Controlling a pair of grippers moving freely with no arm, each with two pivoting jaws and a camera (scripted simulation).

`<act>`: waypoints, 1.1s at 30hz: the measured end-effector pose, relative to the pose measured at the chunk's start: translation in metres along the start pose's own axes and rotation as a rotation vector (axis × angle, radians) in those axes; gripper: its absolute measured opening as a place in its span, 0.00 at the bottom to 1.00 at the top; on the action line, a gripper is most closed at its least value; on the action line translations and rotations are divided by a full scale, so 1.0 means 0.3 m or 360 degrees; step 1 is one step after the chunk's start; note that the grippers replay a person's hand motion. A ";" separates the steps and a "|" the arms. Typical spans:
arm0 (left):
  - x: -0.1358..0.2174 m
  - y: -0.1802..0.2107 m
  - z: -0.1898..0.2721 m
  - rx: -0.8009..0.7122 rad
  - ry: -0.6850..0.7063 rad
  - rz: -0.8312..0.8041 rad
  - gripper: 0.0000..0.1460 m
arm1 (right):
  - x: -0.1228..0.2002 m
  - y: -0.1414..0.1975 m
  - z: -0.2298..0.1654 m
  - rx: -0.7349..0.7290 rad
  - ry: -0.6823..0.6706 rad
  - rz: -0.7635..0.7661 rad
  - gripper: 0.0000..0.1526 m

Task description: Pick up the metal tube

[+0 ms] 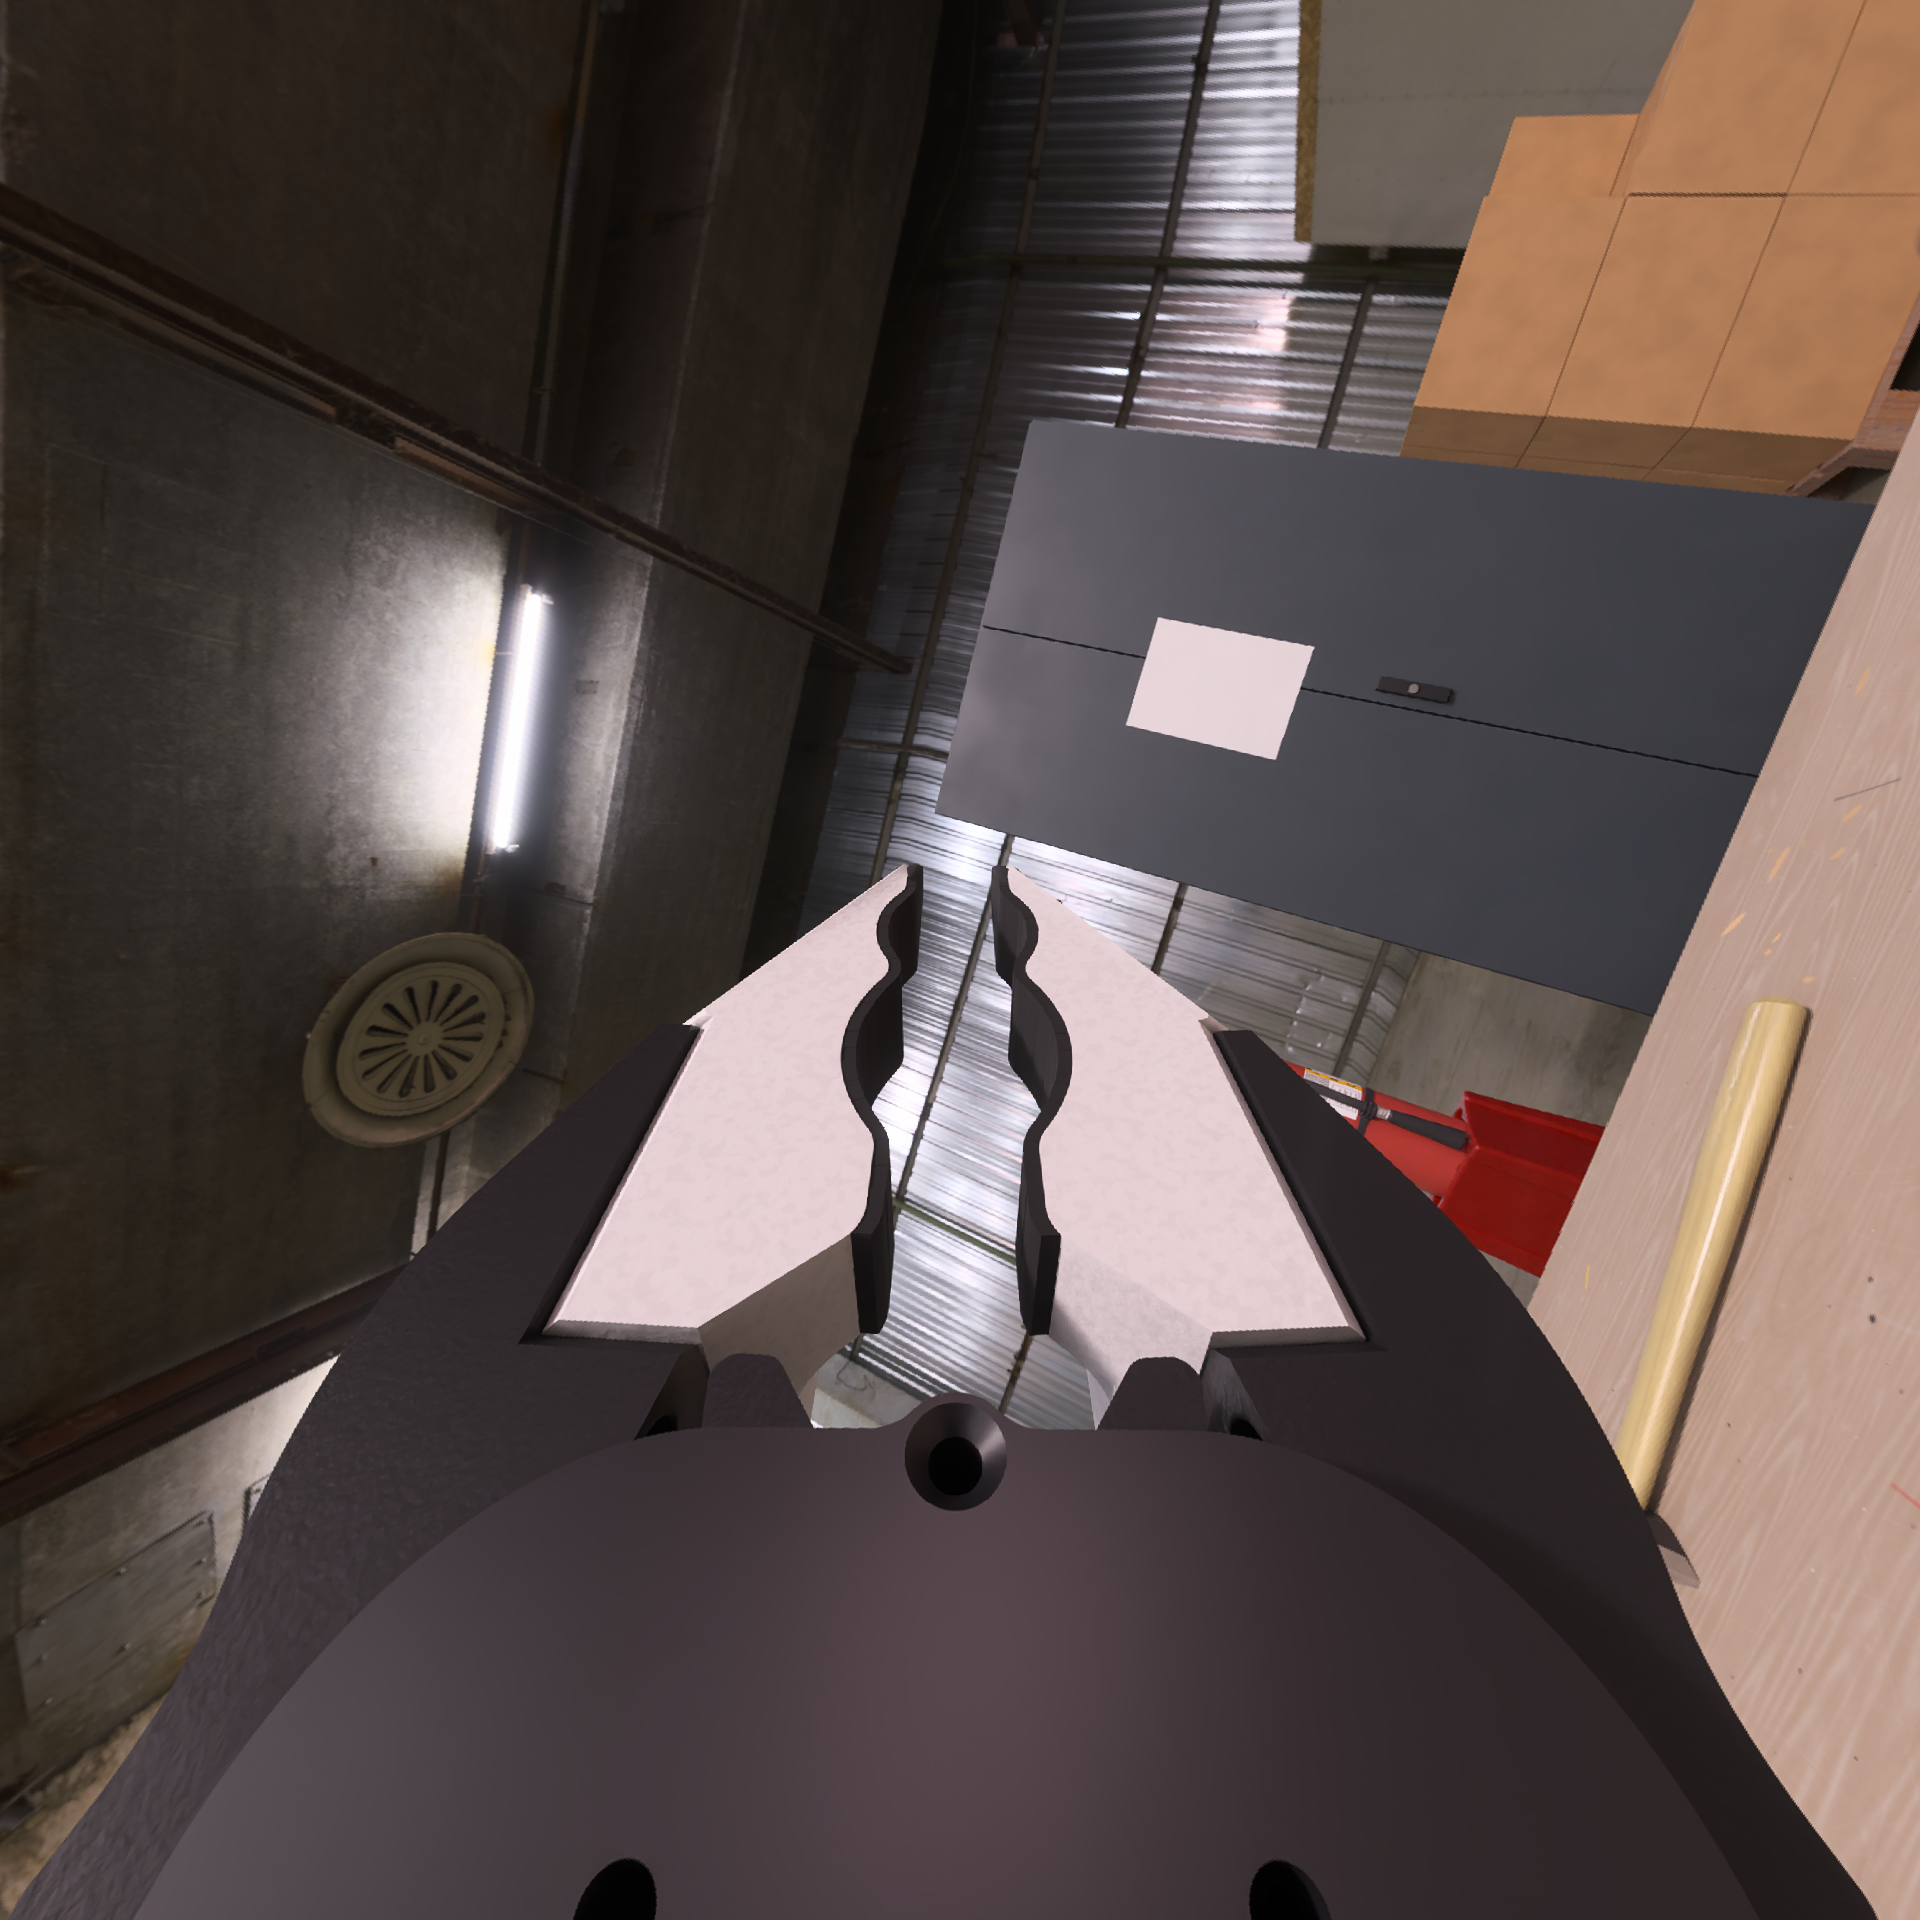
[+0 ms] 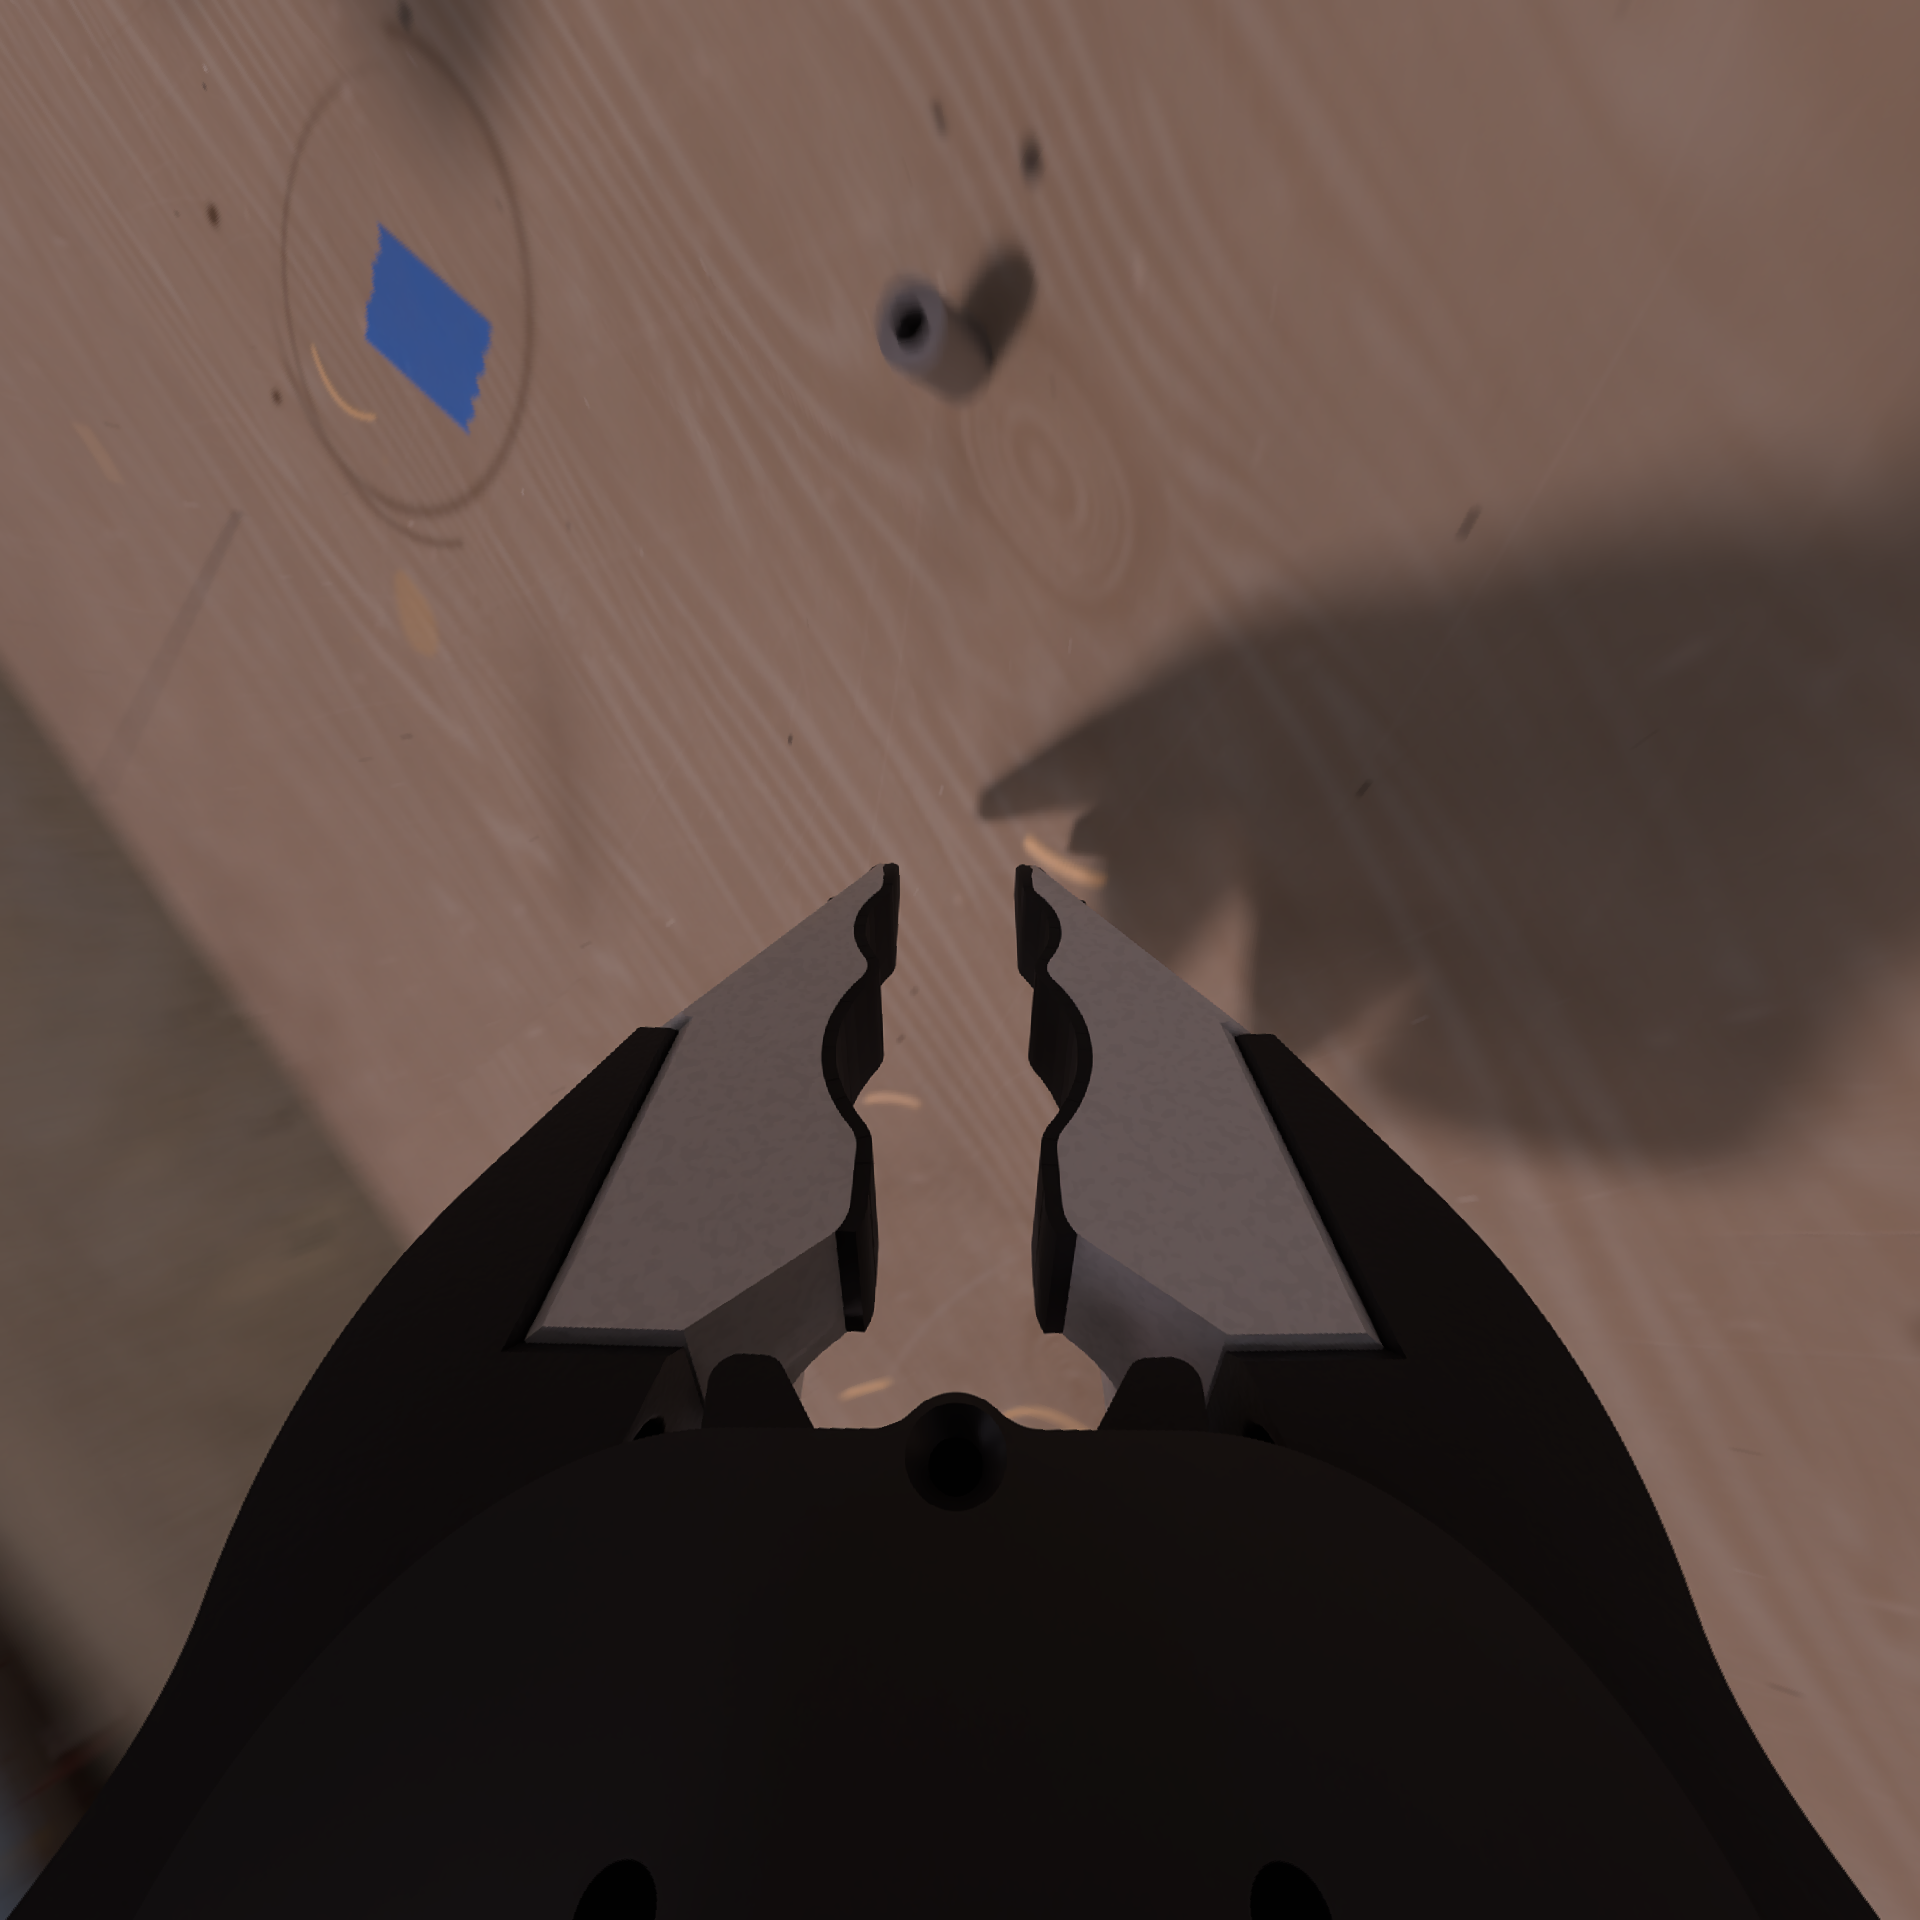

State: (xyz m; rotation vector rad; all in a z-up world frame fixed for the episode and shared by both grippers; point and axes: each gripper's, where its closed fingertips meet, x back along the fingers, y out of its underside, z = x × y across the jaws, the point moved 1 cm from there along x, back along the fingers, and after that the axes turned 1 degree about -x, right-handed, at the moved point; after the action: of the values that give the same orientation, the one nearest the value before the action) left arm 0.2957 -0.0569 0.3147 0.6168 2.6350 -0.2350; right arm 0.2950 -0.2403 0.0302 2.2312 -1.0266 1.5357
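In the right wrist view a short grey metal tube (image 2: 928, 335) stands on the wooden table (image 2: 1247, 312), its open end towards me. My right gripper (image 2: 956, 883) is open and empty, above the table and well short of the tube. My left gripper (image 1: 954, 883) is open and empty, rolled sideways and pointing past the table's edge into the room. The tube does not show in the left wrist view.
A blue piece of tape (image 2: 426, 324) lies on the table left of the tube. In the left wrist view a tool with a pale wooden handle (image 1: 1709, 1247) lies on the table (image 1: 1787, 1039). A dark cabinet (image 1: 1403, 675), cardboard boxes (image 1: 1662, 260) and a red machine (image 1: 1496, 1153) stand beyond.
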 end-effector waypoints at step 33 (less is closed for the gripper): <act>-0.024 0.016 0.117 -0.0004 0.0187 0.0027 0.09 | 0.335 -0.322 -0.064 0.1103 0.0218 0.0624 0.08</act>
State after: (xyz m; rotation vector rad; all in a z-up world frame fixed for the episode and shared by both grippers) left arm 0.3164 -0.0643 0.2861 0.6706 2.7408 -0.1956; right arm 0.3657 -0.2009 0.1453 2.3644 -1.0446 2.4913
